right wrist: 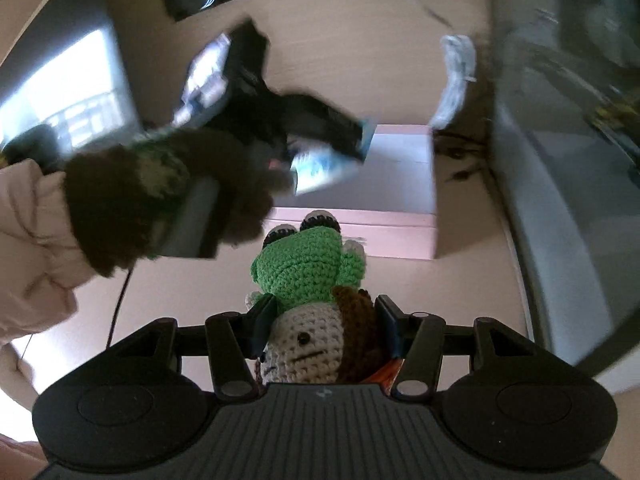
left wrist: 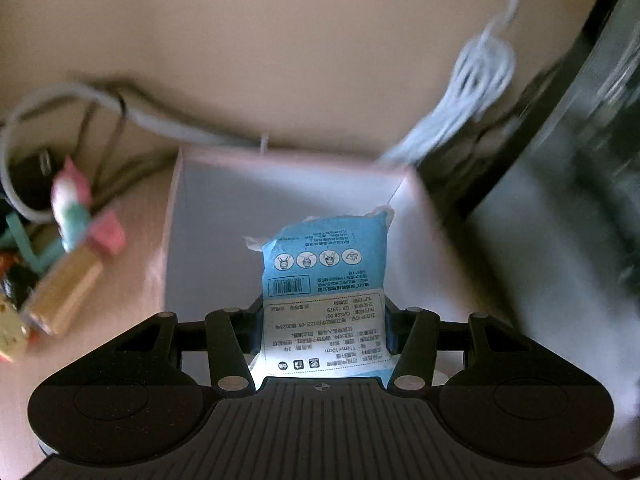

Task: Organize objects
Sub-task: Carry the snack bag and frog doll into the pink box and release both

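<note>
Left gripper (left wrist: 325, 320): fingers clenched on a blue-and-white printed packet (left wrist: 326, 280), held upright between the pads, its torn top edge pointing away from the camera. The packet hangs over the open pink box (left wrist: 424, 216), above its pale interior; whether it touches the floor of the box cannot be told.

Right gripper (right wrist: 325, 330): fingers clenched on a crocheted doll (right wrist: 308, 304) — green frog-like head with two dark eyes, cream body, brown patch on one side. The doll sits just short of the near wall of the same pink box (right wrist: 400, 236). In the right wrist view the left gripper (right wrist: 304, 148) appears blurred over the box with the packet (right wrist: 320, 168) in it, carried by a hand in a dark fuzzy glove (right wrist: 160, 204) with a pale padded sleeve (right wrist: 32, 224) behind.

Surface: a light beige desk (left wrist: 280, 60). The pink box stands near its far right edge, beside a dark, glassy cabinet (left wrist: 580, 160). A grey cable (left wrist: 152, 116) runs along the desk behind the box — a bundled light-grey cord (left wrist: 476, 80) lies near the box's far right corner.

Left of the box: a wooden block (left wrist: 68, 292), a pink block (left wrist: 106, 232) and a small pink-and-green figure (left wrist: 72, 204), all blurred. The box interior shows no contents that can be made out.
</note>
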`<action>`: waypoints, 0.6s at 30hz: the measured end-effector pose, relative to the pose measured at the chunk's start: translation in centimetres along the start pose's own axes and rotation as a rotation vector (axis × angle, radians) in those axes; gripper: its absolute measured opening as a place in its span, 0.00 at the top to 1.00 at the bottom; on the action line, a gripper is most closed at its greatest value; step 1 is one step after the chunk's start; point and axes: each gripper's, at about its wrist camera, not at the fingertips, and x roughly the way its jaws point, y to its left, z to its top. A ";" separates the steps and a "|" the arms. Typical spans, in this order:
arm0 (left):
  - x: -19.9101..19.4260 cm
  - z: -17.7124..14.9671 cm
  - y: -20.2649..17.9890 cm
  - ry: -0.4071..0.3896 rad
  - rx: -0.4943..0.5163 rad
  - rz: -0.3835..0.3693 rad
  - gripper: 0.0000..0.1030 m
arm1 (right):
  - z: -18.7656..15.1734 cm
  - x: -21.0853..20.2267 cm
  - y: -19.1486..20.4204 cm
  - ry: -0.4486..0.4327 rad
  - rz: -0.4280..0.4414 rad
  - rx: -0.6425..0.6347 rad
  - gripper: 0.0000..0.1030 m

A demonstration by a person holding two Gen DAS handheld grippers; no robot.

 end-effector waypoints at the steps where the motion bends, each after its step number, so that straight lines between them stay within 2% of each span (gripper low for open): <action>1: 1.0 -0.3 -0.5 0.037 0.016 0.055 0.45 | -0.1 -0.1 -0.7 -0.003 -0.012 0.013 0.48; 4: 1.6 -1.2 -1.2 0.053 0.055 0.168 0.44 | -0.7 -0.2 -2.4 -0.005 -0.047 0.034 0.48; 7: 0.8 -1.2 -1.3 0.066 0.071 0.207 0.44 | -0.6 -0.2 -3.6 -0.008 -0.046 0.045 0.48; 9: -0.9 -1.2 -0.6 0.033 0.065 0.200 0.44 | 0.6 0.3 -3.9 -0.025 -0.042 0.050 0.48; 15: -7.0 -0.5 2.5 -0.105 -0.032 0.087 0.46 | 5.3 2.3 -4.3 -0.104 -0.030 0.080 0.48; 18: -11.2 -1.1 4.6 -0.204 -0.076 0.062 0.46 | 7.9 4.7 -4.2 -0.128 -0.037 0.109 0.48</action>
